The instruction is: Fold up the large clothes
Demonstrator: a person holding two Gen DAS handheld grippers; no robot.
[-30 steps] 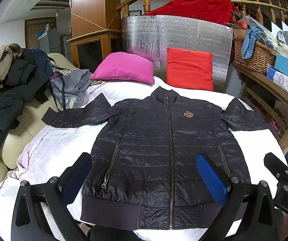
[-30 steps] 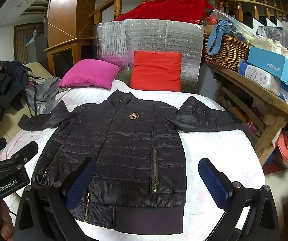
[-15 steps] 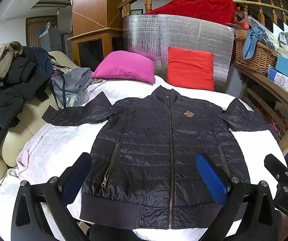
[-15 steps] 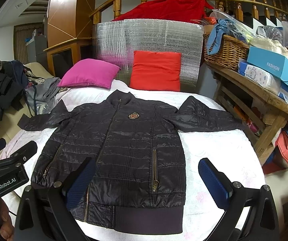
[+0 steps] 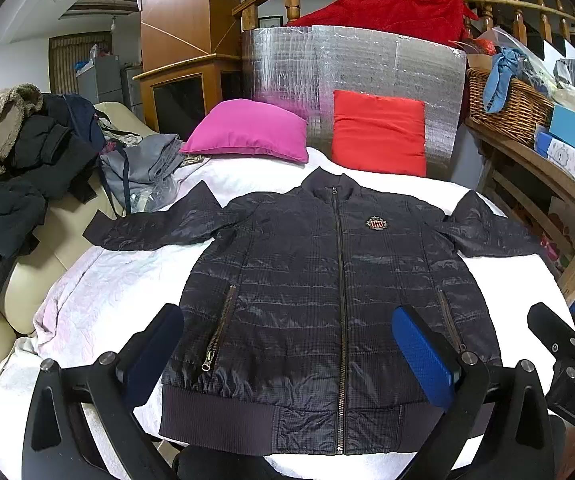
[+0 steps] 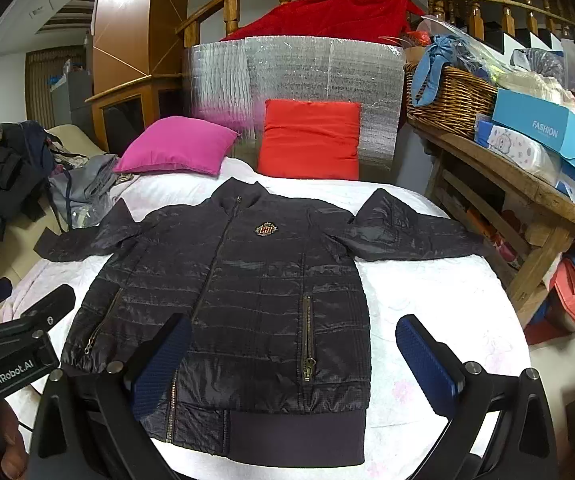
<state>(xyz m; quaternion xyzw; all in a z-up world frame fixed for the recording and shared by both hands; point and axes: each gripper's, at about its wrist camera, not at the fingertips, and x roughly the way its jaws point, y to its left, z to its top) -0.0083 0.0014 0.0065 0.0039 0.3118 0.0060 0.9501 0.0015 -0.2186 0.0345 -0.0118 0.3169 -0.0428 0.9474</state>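
Jacket: a dark quilted jacket (image 5: 327,292) lies flat, front up and zipped, on the white bedspread (image 5: 103,292); both sleeves are spread out to the sides, collar towards the pillows, ribbed hem nearest the cameras.
Badge: a small crest (image 5: 375,225) sits on the chest beside the zip.
Left gripper (image 5: 287,354): jaws wide apart, holding nothing, above the hem end of the jacket.
Right gripper (image 6: 291,360): jaws wide apart, holding nothing, over the jacket's hem corner and the bedspread beside it.
Pillows: a pink pillow (image 5: 247,130) and a red pillow (image 5: 379,132) sit beyond the collar, against a silver foil panel (image 5: 367,64).
Side: a pile of dark clothes (image 5: 11,168) lies well apart from the jacket.
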